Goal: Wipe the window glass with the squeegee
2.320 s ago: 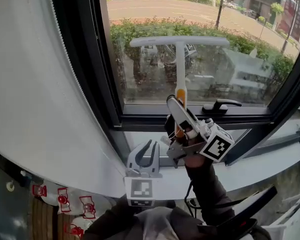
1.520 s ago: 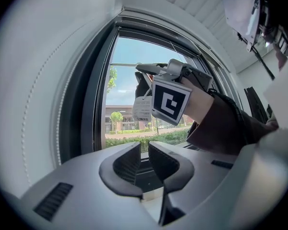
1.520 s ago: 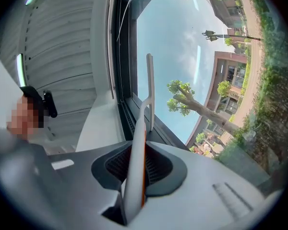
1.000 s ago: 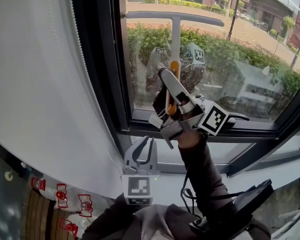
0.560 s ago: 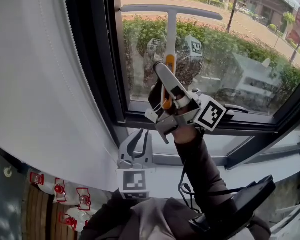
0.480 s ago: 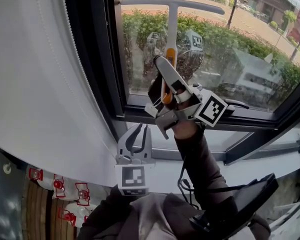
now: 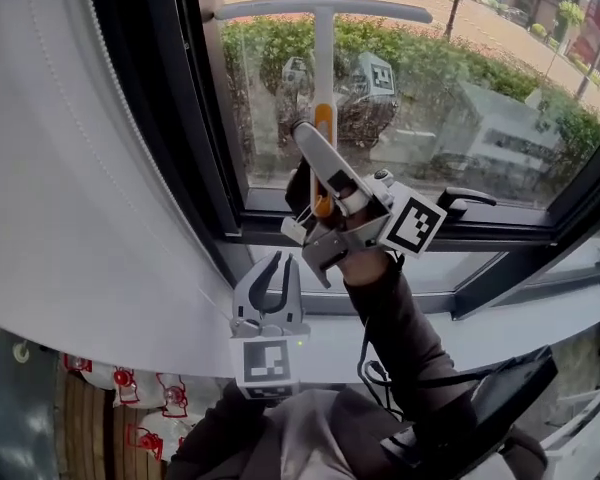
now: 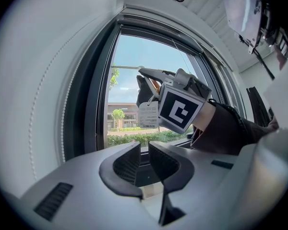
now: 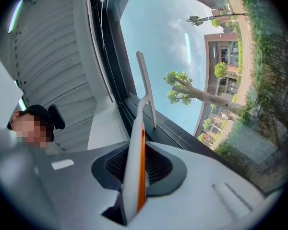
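1. While it hangs lowest and nearest the person, below the window glass and under its dark lower frame, the left gripper points up with its jaws a narrow gap apart and nothing between them.
2. Just left of the glass, a white panel with a bead chain down its edge runs past that gripper.
3. A dark sleeve rises toward the glass and carries the right gripper, which sits in front of the lower part of the pane, its marker cube turned to the right.
4. Its jaws are clamped on the white and orange handle of the squeegee, as the right gripper view shows, with the handle running straight out between them.
5. A paper tag dangles from this gripper on the side facing the glass.
6. Squeegee shaft stands upright against the pane, and its long blade lies level across the upper left part of the glass.
7. A black lever handle sits on the frame at the bottom of the glass, right of the gripper.
8. Beyond the glass are a green hedge and a road.
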`<state>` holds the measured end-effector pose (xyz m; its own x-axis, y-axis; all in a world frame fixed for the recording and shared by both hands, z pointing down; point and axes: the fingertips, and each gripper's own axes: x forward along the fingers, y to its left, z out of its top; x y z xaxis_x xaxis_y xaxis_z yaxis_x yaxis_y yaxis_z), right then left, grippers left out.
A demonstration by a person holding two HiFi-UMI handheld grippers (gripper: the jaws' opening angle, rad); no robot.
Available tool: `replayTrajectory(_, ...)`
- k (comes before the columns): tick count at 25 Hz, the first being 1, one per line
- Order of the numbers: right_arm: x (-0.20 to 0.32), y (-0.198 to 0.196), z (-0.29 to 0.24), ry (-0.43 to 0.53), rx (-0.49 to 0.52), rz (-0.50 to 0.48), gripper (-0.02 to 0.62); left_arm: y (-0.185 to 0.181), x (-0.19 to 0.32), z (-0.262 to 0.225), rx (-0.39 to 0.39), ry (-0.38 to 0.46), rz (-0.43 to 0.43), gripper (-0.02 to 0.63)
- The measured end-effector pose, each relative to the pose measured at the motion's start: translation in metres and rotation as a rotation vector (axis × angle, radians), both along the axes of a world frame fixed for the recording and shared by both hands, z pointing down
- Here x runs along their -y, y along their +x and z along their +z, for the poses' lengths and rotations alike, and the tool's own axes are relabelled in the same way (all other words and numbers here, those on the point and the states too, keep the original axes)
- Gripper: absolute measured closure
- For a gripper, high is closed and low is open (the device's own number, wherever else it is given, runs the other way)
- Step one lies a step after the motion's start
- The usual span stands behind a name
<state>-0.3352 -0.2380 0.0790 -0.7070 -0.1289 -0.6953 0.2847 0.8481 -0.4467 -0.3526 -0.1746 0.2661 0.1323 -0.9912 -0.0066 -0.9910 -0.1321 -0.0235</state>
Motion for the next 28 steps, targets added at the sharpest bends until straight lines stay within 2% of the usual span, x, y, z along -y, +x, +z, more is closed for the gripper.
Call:
replayTrajectory(24, -0.019, 0.007, 0.046, -0.041, -0.01, 0.004, 0.538, 0.005, -0.019, 0.017, 0.027, -0.02, 0.008, 0.554)
replayTrajectory(28, -0.018, 0.004, 0.055, -0.054, -0.021, 0.001, 0.538, 0.004, -0.022, 0.023, 0.032, -0.066, 0.007, 0.554)
